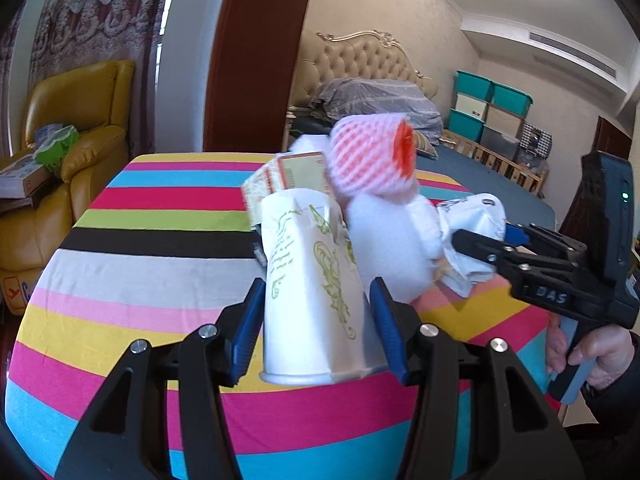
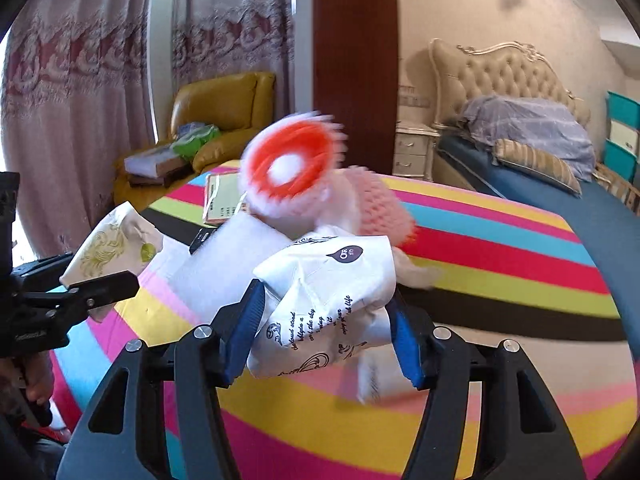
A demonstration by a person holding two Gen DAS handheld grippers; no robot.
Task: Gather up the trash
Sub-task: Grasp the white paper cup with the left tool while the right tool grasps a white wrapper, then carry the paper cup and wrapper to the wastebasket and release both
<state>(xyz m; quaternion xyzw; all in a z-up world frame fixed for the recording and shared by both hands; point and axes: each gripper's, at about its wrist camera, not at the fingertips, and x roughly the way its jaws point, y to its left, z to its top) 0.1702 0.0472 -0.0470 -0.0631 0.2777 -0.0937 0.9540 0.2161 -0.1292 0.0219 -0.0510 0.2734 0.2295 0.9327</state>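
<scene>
Far left, a yellow armchair (image 1: 76,128) stands before lace curtains (image 1: 92,12). The striped counter (image 1: 160,216) fills the middle. The left gripper (image 1: 316,316) has its jaws part-closed on a paper cup (image 1: 308,292); the right gripper (image 2: 324,328) clamps a crumpled white bag (image 2: 324,300). A foam fruit net (image 1: 372,156) lies beyond. A bed (image 1: 480,184) stands far right.

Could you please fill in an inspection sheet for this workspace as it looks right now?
Surface: striped cloth covering the table.
Job's things: green-printed paper cup; crumpled white wrapper; pink foam net; white foam; small card.
Clutter: nothing seen.
Tongs: left tongs shut on the cup; right tongs pressed on the wrapper.
Cables: nothing seen.
Surroundings: yellow armchair, bed, curtains.
</scene>
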